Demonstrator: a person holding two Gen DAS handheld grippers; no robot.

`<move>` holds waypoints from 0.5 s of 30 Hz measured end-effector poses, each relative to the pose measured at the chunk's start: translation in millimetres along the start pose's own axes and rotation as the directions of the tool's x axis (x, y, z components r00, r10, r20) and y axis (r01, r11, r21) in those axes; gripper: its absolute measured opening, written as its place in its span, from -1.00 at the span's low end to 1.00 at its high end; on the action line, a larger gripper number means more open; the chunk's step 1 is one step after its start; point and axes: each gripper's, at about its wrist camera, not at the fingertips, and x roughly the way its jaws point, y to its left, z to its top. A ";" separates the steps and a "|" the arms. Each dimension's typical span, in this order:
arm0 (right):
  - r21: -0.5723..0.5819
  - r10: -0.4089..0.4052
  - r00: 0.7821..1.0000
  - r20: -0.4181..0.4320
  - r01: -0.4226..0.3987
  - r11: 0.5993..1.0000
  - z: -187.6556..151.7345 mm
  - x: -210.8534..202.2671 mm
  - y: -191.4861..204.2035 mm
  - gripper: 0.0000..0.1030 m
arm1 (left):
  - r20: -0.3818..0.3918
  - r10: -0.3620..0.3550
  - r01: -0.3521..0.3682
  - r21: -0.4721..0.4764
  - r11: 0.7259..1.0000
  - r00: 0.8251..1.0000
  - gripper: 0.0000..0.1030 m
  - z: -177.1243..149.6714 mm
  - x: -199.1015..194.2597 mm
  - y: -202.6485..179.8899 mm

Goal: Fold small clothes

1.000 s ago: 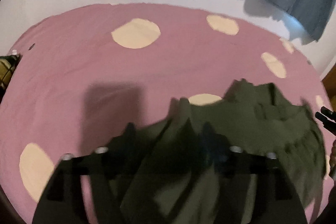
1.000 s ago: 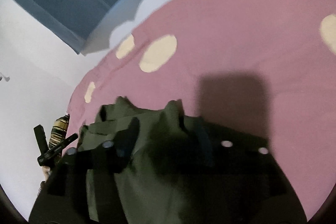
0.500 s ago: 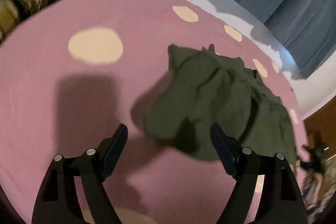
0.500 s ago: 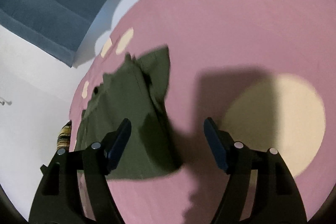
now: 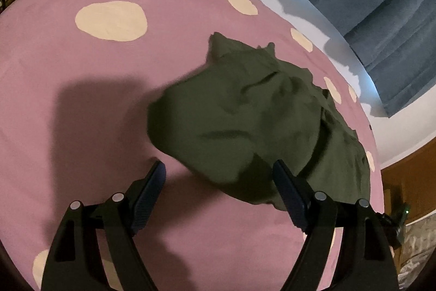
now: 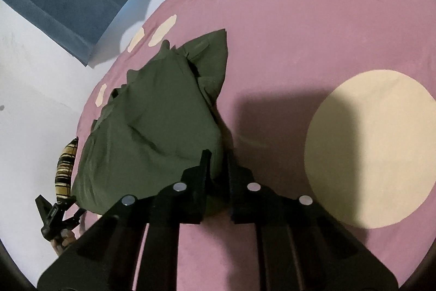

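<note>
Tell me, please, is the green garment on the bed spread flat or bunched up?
Bunched up. The green garment lies in a rumpled, creased heap on the pink bedspread, with layers overlapping.

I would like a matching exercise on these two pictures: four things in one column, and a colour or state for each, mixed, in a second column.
Things:
1. left gripper
2. right gripper
3. garment
4. bedspread

States or colours:
A. pink with cream spots
B. olive green, lying crumpled
C. fingers wide apart, nothing pinched
D. fingers closed on an edge of cloth

Pairs: 1-C, 2-D, 3-B, 4-A
</note>
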 end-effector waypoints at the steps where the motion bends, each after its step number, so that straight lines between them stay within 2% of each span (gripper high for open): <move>1: 0.006 0.009 1.000 -0.004 -0.009 1.000 0.3 1.3 -1.8 -0.78 | 0.001 0.002 -0.002 0.002 1.000 1.000 0.54 0.2 0.0 -0.2; 3: 0.022 0.027 1.000 -0.012 -0.027 0.999 2.2 0.6 -4.8 -0.73 | -0.002 -0.006 0.006 -0.014 1.000 1.000 0.54 2.0 0.6 3.5; 5: 0.081 0.047 0.999 -0.001 -0.047 0.996 4.8 -7.4 -10.2 -0.57 | -0.005 -0.025 0.025 -0.051 0.998 1.000 0.54 4.0 1.3 8.3; 8: 0.105 -0.007 0.995 0.104 -0.004 0.994 10.3 -34.9 -3.4 -0.42 | -0.004 -0.042 0.042 -0.083 0.996 0.999 0.54 6.9 1.0 12.7; 9: 0.105 -0.002 0.989 0.151 -0.014 0.994 11.7 -47.4 5.8 -0.40 | -0.002 -0.041 0.041 -0.081 0.996 0.999 0.54 7.0 1.1 12.5; 11: 0.070 0.041 0.982 0.183 -0.055 0.996 12.8 -57.3 30.7 -0.15 | 0.000 -0.034 0.034 -0.077 0.996 0.999 0.54 7.7 2.5 11.8; 13: 0.004 0.101 0.980 0.171 -0.103 0.995 9.4 -58.0 62.5 -0.05 | 0.003 -0.028 0.029 -0.072 0.997 1.000 0.54 7.1 3.2 10.4; 14: -0.043 0.143 0.980 0.141 -0.138 0.990 5.6 -51.9 85.4 0.09 | 0.005 -0.026 0.027 -0.068 0.997 1.000 0.54 7.2 3.4 10.0; 15: -0.073 0.174 0.979 0.108 -0.166 0.983 1.7 -45.3 101.6 0.14 | 0.005 -0.025 0.025 -0.066 0.998 1.000 0.54 7.2 3.6 10.0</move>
